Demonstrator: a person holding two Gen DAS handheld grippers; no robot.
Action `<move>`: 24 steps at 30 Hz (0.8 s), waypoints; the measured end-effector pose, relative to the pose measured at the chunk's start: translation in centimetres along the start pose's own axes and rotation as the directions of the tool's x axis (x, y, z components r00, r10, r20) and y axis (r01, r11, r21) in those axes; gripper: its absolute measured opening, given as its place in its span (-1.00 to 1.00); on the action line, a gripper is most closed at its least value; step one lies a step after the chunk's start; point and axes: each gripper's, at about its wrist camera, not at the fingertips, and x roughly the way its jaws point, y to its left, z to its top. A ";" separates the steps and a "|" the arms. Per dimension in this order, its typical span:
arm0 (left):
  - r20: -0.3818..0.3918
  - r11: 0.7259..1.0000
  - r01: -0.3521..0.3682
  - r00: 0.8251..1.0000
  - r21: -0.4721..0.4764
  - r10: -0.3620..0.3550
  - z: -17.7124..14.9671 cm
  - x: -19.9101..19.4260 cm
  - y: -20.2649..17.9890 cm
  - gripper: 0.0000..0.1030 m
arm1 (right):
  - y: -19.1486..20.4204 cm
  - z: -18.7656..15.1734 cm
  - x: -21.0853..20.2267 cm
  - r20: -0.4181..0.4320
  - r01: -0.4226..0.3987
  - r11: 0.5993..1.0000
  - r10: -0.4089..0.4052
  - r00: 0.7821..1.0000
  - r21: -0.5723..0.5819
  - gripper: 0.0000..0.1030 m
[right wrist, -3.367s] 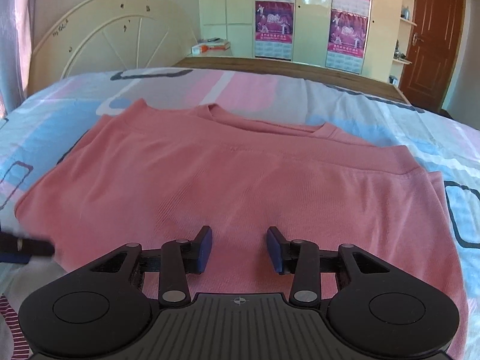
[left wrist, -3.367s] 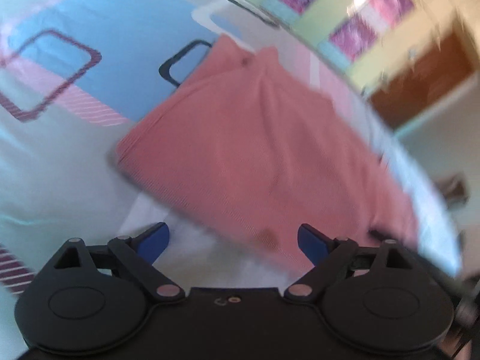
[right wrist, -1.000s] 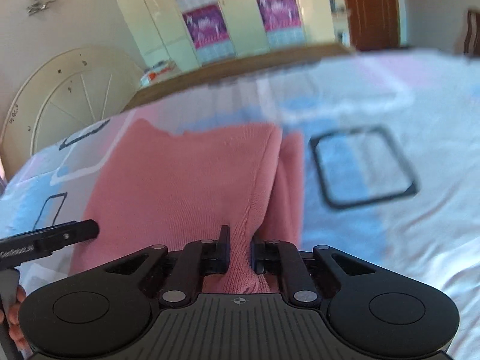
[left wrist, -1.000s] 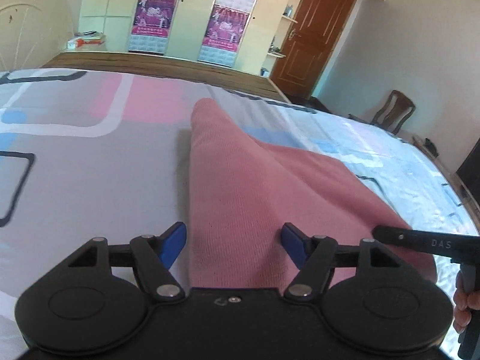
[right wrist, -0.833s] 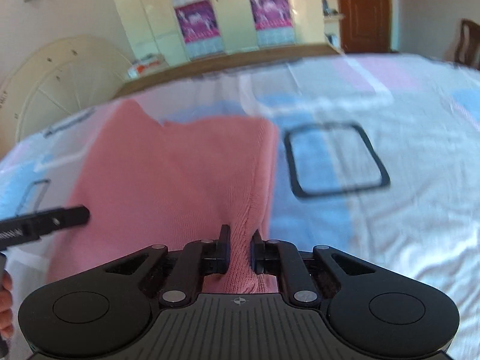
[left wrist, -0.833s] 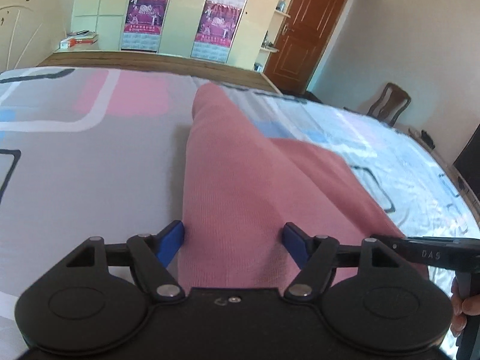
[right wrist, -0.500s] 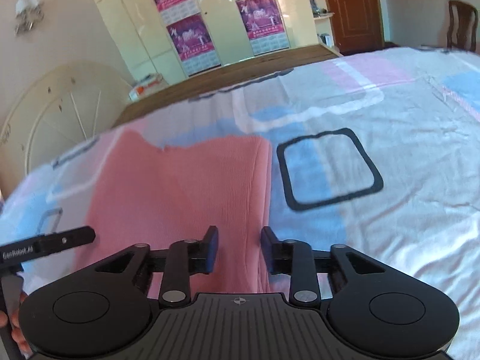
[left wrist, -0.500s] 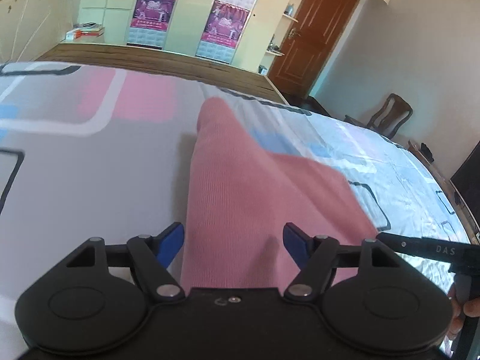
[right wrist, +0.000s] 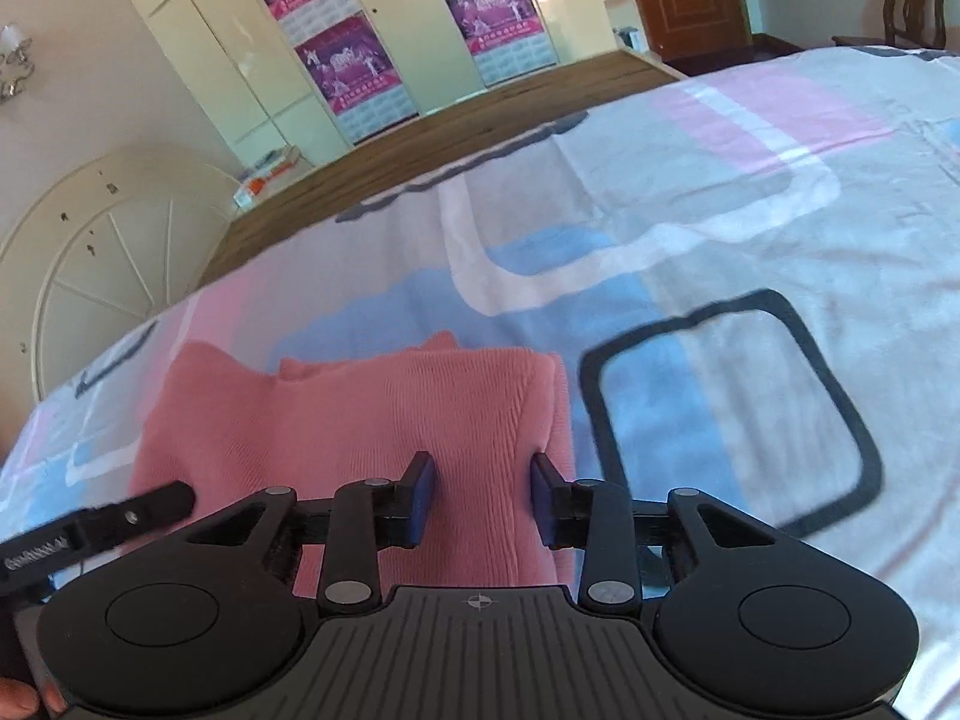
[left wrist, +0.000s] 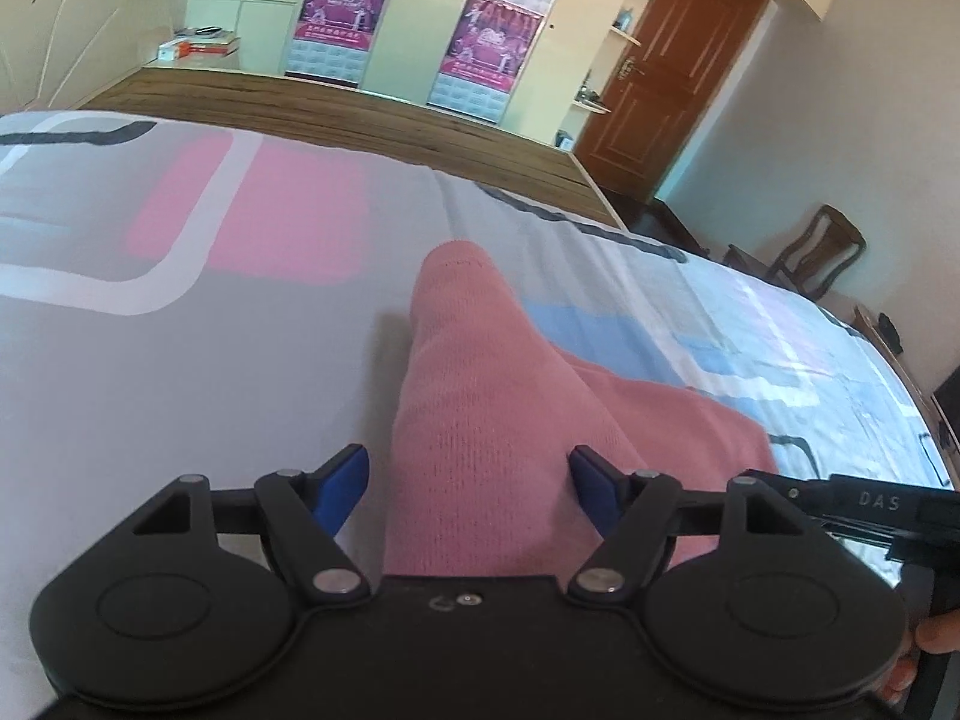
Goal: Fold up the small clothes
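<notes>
Bedroom, daylight. Bedsheet (left wrist: 180, 360) patterned pink, blue and grey with dark rounded squares. Far side: pale yellow wardrobe (right wrist: 252, 78) with purple posters (left wrist: 342, 6), wooden footboard (left wrist: 360, 120) along the bed's far edge. Brown wooden door (left wrist: 678, 78) far right, wooden chair (left wrist: 822, 252) beside it. Cream arched headboard (right wrist: 108, 252) left.

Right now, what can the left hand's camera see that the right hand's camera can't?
Only the left wrist view shows the left gripper with its jaws wide apart over a ridge of the pink top, plus the whole brown door.

Only the right wrist view shows the right gripper, jaws closing with the top's folded edge between them, the black square outline printed on the bedsheet, and a wall lamp.

Both show the folded pink top, the bedsheet, the purple posters and a wooden chair.
</notes>
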 end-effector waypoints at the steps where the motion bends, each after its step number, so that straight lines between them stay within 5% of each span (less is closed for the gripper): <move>1: 0.004 1.000 -0.002 1.000 -0.006 0.002 -0.1 0.2 0.2 0.41 | 0.1 0.0 0.1 0.004 -0.001 1.000 0.001 1.000 -0.015 -0.71; 8: 0.033 0.999 -0.035 0.999 0.010 0.034 -0.3 0.8 0.0 0.50 | -0.1 -1.6 -0.2 0.123 0.114 0.993 -0.109 0.986 -0.038 -0.86; 13: 0.013 0.999 -0.053 0.999 -0.006 0.053 -0.2 0.8 0.1 0.62 | -0.3 -1.8 0.0 0.133 0.155 0.987 -0.150 0.980 -0.034 -0.85; 19: 0.022 0.996 -0.070 0.997 0.045 0.070 0.1 -1.3 -1.1 0.53 | 1.0 -1.3 -3.3 0.186 0.125 0.988 -0.107 0.977 -0.087 -0.85; 24: 0.024 0.994 -0.068 0.998 0.087 0.066 -0.6 -3.5 -1.8 0.52 | 1.4 -2.6 -4.8 0.136 0.098 0.989 -0.083 0.987 -0.112 -0.80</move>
